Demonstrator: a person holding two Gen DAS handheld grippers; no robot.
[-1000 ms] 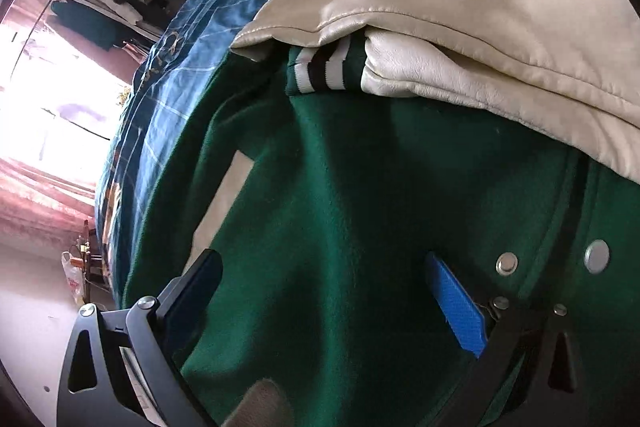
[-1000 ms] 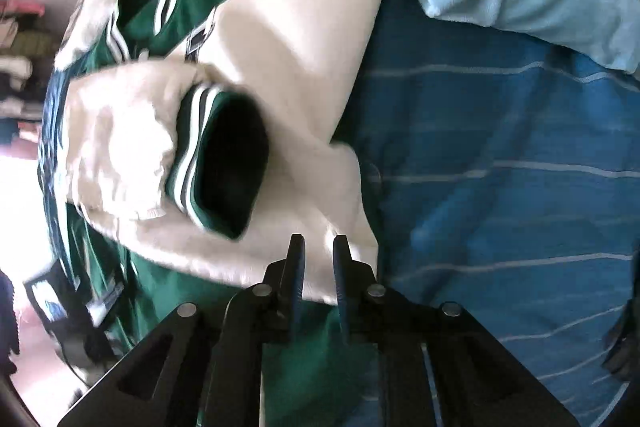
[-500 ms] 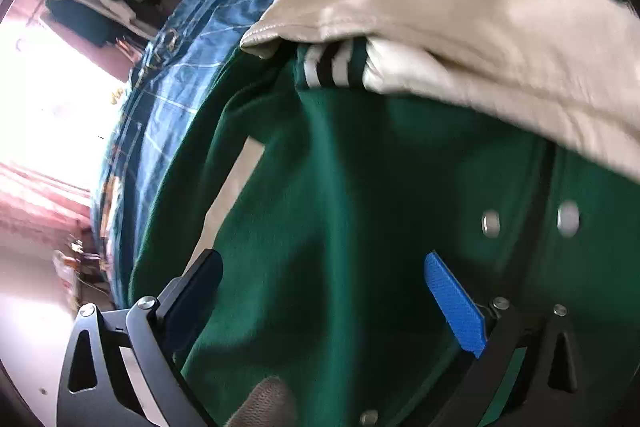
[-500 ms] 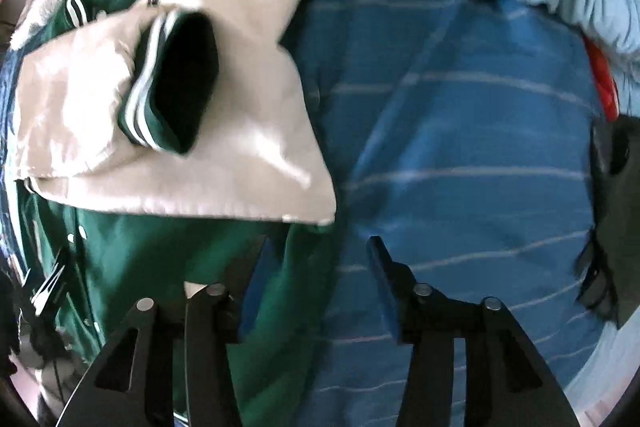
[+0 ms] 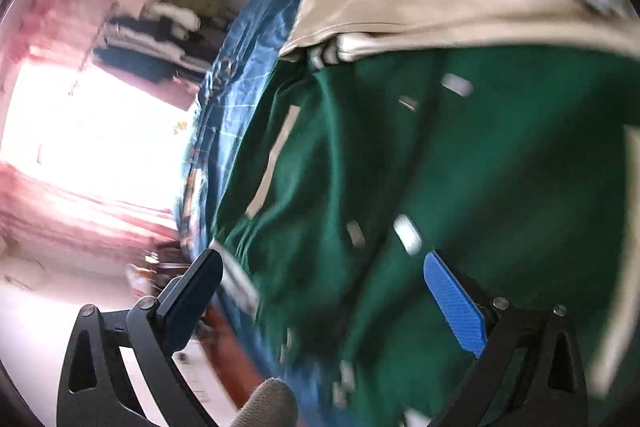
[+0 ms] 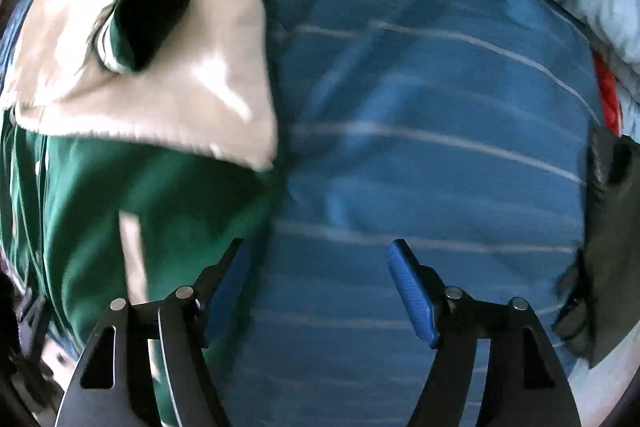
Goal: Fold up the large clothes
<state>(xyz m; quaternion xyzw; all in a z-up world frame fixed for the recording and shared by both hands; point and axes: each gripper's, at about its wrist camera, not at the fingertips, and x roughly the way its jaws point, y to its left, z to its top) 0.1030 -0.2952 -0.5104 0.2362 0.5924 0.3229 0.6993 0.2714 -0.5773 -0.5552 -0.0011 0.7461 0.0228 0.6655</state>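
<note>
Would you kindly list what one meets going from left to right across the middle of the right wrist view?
Green jacket body → cream sleeve → blue striped bedcover → dark item at the right edge.

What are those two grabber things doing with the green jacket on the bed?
A person is folding a green jacket with cream sleeves on a bed with a blue striped cover. Both sleeves already lie folded across the jacket's body. The right gripper hangs over the cover just beside the jacket's edge; its jaws are opening, with nothing between them. The left gripper hangs open over the jacket's lower part, holding nothing. That view is blurred.
</note>
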